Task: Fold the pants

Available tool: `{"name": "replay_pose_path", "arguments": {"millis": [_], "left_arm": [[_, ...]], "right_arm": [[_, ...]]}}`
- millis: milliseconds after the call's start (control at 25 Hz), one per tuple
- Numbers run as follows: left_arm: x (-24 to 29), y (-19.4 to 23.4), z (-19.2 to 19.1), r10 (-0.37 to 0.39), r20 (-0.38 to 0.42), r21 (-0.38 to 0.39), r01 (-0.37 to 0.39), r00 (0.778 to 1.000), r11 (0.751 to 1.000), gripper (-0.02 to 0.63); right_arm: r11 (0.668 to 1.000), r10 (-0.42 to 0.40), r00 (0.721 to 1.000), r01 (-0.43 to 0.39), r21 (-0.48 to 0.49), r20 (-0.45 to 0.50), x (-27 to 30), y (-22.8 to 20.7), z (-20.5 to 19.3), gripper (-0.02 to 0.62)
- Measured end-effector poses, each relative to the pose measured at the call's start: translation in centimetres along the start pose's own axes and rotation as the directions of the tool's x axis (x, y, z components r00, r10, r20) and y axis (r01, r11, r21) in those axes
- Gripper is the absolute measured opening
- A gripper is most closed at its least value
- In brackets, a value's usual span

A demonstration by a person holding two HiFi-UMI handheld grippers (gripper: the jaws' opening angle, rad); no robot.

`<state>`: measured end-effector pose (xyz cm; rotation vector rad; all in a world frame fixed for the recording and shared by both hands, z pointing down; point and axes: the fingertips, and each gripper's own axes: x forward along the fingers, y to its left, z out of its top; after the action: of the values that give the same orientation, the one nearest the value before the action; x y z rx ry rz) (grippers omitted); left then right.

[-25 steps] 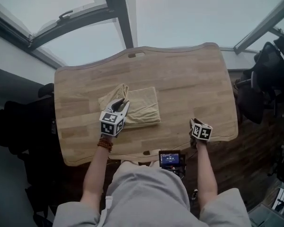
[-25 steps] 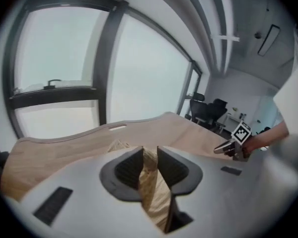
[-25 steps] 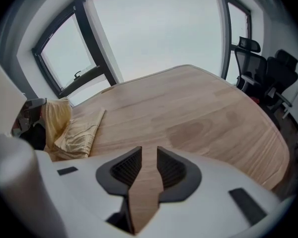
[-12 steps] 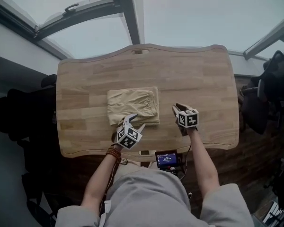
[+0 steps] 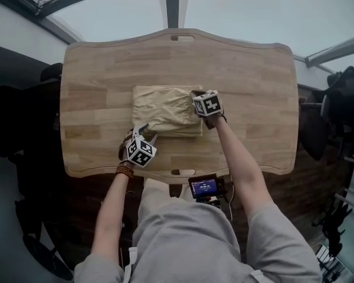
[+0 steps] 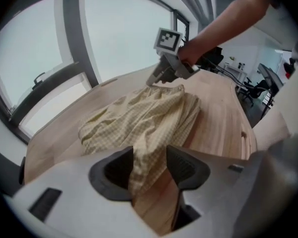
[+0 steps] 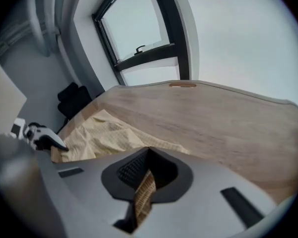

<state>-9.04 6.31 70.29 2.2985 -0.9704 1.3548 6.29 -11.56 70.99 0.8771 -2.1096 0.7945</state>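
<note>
Regripping mid-fold: right gripper [image 5: 196,94] just clamped the beige checked cloth pants [image 5: 165,108] at 2 o'clock; left gripper [image 5: 146,133], jaws spread but closing loosely around the 7 o'clock corner, probably needs to clamp next.

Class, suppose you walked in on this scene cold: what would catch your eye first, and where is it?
The folded yellow pants lie in the middle of the wooden table. The right gripper has just shut on their far right corner, while the left gripper, jaws apart and just easing inward, straddles the near left corner.
</note>
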Motion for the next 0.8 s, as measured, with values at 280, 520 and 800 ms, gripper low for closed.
{"name": "replay_pose_path", "arguments": {"millis": [280, 520, 800], "left_arm": [[1.0, -1.3, -2.0, -0.042, 0.04, 0.045, 0.041, 0.998, 0.998, 0.21], [-3.9, 1.7, 1.9, 0.009, 0.24, -0.071, 0.008, 0.971, 0.997, 0.209], [1.8, 0.2, -2.6, -0.08, 0.036, -0.005, 0.08, 0.996, 0.997, 0.206]], "right_arm": [[0.998, 0.031, 0.995, -0.036, 0.056, 0.093, -1.4, -1.4, 2.8, 0.008], [0.993, 0.12, 0.991, -0.12, -0.009, 0.051, -1.5, 0.8, -0.2, 0.144], [0.992, 0.107, 0.994, -0.11, -0.067, -0.037, 0.4, 1.1, 0.1, 0.069]]}}
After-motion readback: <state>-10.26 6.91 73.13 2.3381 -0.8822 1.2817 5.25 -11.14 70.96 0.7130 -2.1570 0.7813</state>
